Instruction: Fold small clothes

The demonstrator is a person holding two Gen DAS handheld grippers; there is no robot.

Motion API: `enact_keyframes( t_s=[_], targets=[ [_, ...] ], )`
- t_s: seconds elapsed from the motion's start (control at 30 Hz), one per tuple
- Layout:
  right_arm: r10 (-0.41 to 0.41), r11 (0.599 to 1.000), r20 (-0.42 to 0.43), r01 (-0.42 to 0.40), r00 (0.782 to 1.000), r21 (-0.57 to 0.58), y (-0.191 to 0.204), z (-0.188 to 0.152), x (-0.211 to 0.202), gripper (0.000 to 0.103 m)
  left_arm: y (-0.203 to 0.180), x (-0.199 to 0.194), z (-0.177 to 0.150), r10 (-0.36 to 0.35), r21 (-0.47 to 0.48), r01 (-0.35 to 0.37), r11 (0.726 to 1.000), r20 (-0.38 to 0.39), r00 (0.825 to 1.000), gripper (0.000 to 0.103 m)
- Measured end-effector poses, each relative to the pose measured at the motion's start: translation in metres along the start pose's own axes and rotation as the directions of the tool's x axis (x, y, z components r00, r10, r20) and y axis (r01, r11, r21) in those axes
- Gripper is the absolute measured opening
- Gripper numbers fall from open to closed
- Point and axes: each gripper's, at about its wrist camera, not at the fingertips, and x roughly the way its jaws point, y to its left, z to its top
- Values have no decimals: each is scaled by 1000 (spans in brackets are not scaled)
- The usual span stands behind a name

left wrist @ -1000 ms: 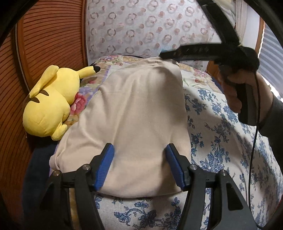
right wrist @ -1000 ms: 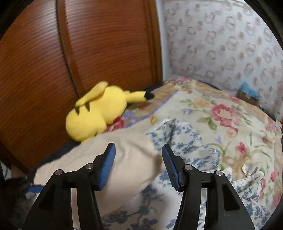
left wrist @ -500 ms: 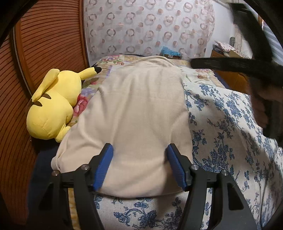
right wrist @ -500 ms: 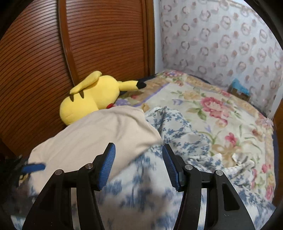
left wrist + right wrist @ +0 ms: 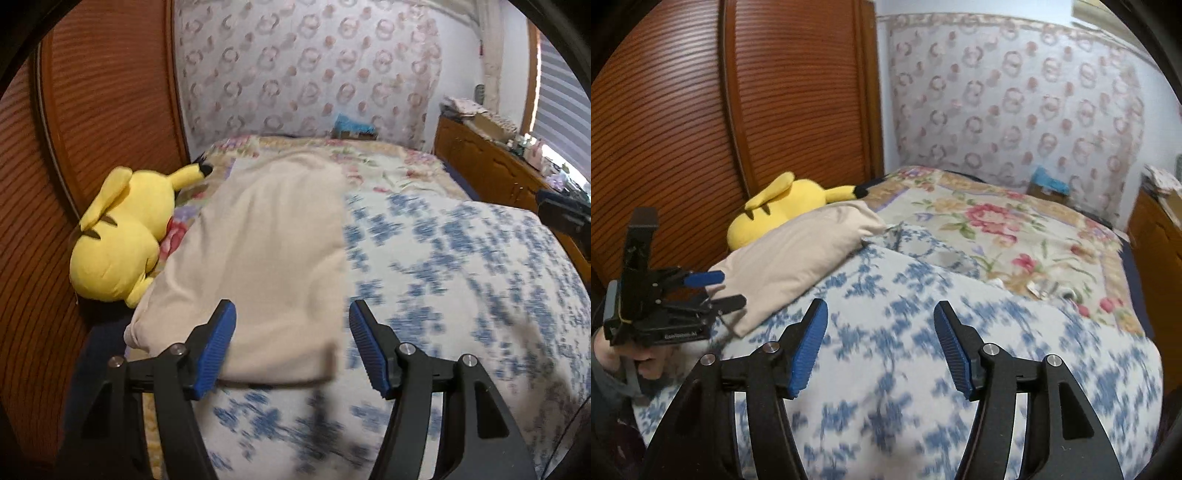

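Note:
A beige garment (image 5: 273,251) lies folded in a long flat shape on the bed, beside the yellow plush. My left gripper (image 5: 291,308) hovers open over its near edge, and its blue pads touch nothing. The right wrist view shows the same garment (image 5: 798,254) at the left, with the left gripper (image 5: 720,290) just off its near end, held in a person's hand. My right gripper (image 5: 881,306) hangs over the blue-flowered quilt (image 5: 923,369). Its jaws are opening and nothing is between them. Only a tip of the right gripper (image 5: 561,212) shows at the left view's edge.
A yellow plush toy (image 5: 122,240) lies against the ribbed wooden wardrobe door (image 5: 701,129), touching the garment's left side. A rose-patterned bedspread (image 5: 1015,236) covers the far bed. A small blue box (image 5: 351,129) sits by the wall and a wooden dresser (image 5: 487,166) stands at the right.
The right gripper left the garment's far end and swung right, almost out of the left wrist view. The left gripper drew back a little. The garment lies still.

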Motion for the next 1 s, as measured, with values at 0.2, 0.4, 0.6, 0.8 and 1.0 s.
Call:
enact_keyframes(
  t_s=[0.2, 0.4, 0.6, 0.8, 1.0],
  targets=[
    [-58, 997, 50, 55, 997, 51, -9, -22, -57, 69, -40, -44, 0, -44, 44, 41, 998, 71, 997, 64],
    [-123, 988, 90, 114, 988, 100, -17, -43, -102, 77, -75, -82, -5, -87, 82, 76, 994, 131, 988, 64],
    [-176, 978, 124, 159, 977, 135, -19, -62, -139, 77, -100, -113, -8, -124, 97, 109, 989, 164, 979, 64],
    [-224, 966, 154, 197, 962, 168, -22, -70, -171, 78, -119, -138, -4, -158, 113, 138, 984, 203, 966, 64],
    [-260, 955, 193, 223, 946, 193, -26, -75, -204, 78, -133, -164, 1, -156, 127, 127, 984, 249, 956, 64]
  ],
)
